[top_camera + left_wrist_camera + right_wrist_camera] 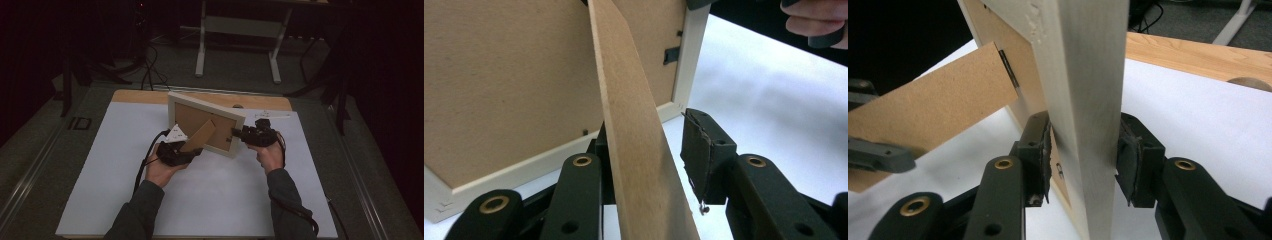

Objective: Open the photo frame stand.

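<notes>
Picture frame [205, 125] stands upright near table centre on the white sheet [125, 165], its brown backing toward the person. Right gripper [236, 133] sits at the frame's 3 o'clock edge; in the right gripper view both pads clamp the pale wooden rail [1088, 100], so this tool is holding the frame. Left gripper [196, 150] sits at the frame's 7 o'clock, at the fold-out stand leg [200, 137]. In the left gripper view the leg [639, 150] runs between the jaws, lying against one pad [605, 145], while the other pad [696, 155] stands clear of it: jaws at middling width, not gripping. Judged step: swinging the leg out so the frame can stand alone. Risks: with the leg merely resting on one pad, it could slip off and fold back toward the backing; pulling hard could strain its hinge; the right grip is on a narrow rail, so a twist from the left hand could rotate the frame out of the pads and tip it flat onto the sheet.
</notes>
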Available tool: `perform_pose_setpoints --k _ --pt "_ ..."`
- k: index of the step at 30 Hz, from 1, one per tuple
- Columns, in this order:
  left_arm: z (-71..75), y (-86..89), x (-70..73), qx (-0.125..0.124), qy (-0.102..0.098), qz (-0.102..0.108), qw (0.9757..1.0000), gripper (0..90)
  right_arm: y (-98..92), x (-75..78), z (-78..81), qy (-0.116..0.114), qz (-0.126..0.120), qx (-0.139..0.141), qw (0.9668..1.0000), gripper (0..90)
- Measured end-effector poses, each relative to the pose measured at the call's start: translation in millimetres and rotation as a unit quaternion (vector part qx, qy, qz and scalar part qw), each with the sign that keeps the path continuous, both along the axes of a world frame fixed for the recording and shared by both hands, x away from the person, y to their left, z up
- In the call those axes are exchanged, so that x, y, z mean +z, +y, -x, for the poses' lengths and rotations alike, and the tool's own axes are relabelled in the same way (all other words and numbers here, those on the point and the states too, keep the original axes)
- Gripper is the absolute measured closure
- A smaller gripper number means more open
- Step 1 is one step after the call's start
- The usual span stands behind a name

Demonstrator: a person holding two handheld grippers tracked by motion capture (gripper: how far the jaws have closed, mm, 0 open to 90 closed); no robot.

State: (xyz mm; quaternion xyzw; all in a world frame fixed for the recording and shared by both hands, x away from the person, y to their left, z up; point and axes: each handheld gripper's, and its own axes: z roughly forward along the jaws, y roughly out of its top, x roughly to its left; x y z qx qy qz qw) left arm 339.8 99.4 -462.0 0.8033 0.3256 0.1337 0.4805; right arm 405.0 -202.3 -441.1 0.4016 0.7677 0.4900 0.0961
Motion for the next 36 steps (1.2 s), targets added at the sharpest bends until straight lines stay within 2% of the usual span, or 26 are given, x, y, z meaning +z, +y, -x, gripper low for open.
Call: perform_pose_setpoints --k 9,14,17,24,27,31,36 --pt "1.0 12.3 7.2 0.009 -0.004 0.021 0.9997 63.6 -2.0 -2.7 1.6 -0.007 0.006 -0.003 1.0000 63.9" --pt "4.4 17.1 10.6 0.014 -0.016 0.018 0.9996 68.4 -2.0 -2.5 3.0 -0.016 0.014 0.004 0.9998 64.6" --pt "5.3 18.7 11.5 0.016 -0.016 0.017 0.9996 72.1 -1.7 -2.3 3.2 -0.020 0.016 0.006 0.9997 64.5" --pt "6.8 19.0 7.9 0.011 -0.004 0.014 0.9998 73.8 0.7 0.4 3.4 -0.028 0.026 0.003 0.9993 63.2" --pt "8.0 16.2 4.3 0.009 -0.002 0.006 0.9999 74.1 1.4 0.4 3.2 -0.028 0.027 -0.002 0.9992 62.0" --pt "9.8 14.0 2.0 0.006 -0.001 0.005 1.0000 74.7 2.4 0.5 2.8 -0.029 0.027 -0.009 0.9992 60.2" --pt "15.1 6.9 -3.6 -0.003 -0.001 -0.011 0.9999 75.3 4.3 2.6 1.9 -0.032 0.036 -0.012 0.9988 57.1"
